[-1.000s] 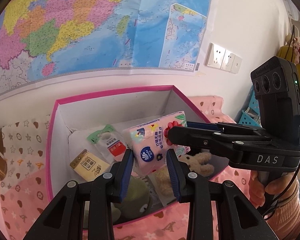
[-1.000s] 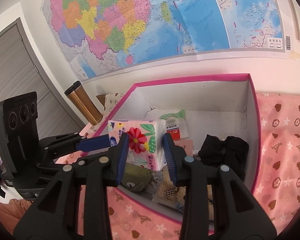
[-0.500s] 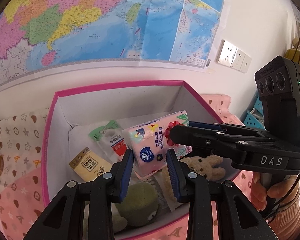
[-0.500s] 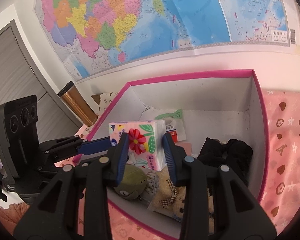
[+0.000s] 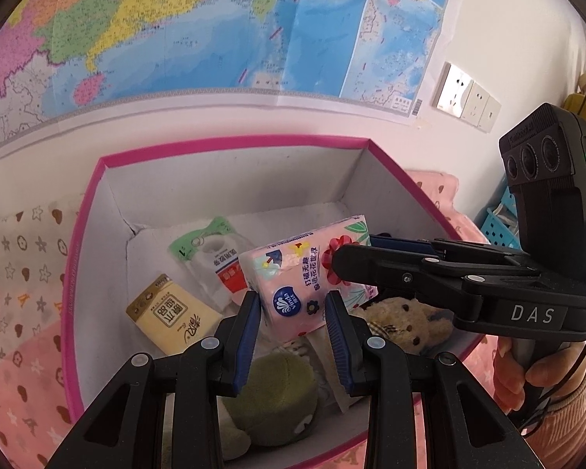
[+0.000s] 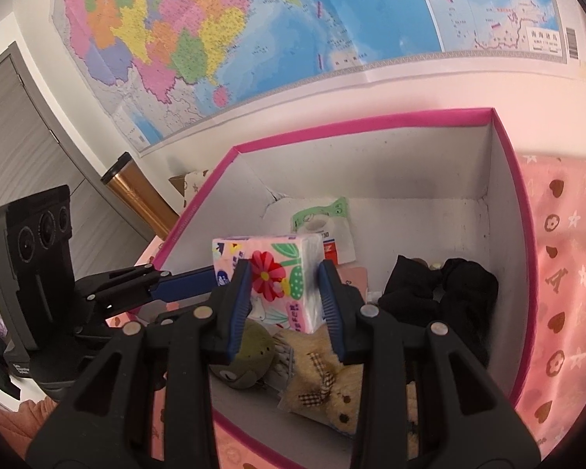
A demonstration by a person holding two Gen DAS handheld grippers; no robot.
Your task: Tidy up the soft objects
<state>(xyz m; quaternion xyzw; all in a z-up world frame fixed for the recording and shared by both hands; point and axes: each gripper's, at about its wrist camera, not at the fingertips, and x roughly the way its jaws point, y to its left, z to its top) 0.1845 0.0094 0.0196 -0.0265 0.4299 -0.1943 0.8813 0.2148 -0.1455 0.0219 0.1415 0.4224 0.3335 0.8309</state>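
Both grippers are clamping the pink tissue pack (image 5: 306, 273) over the open pink box (image 5: 230, 144): left gripper (image 5: 293, 314) gripping one end, right gripper (image 6: 285, 289) the other, jaws clenched, plush toys (image 6: 324, 383) lying below.

One box (image 5: 230, 144), four soft packs, three plush toys, one black cloth (image 6: 441, 293).

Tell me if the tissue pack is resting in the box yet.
Not yet: tissue pack is held above the toys by both grippers, left gripper, right gripper.
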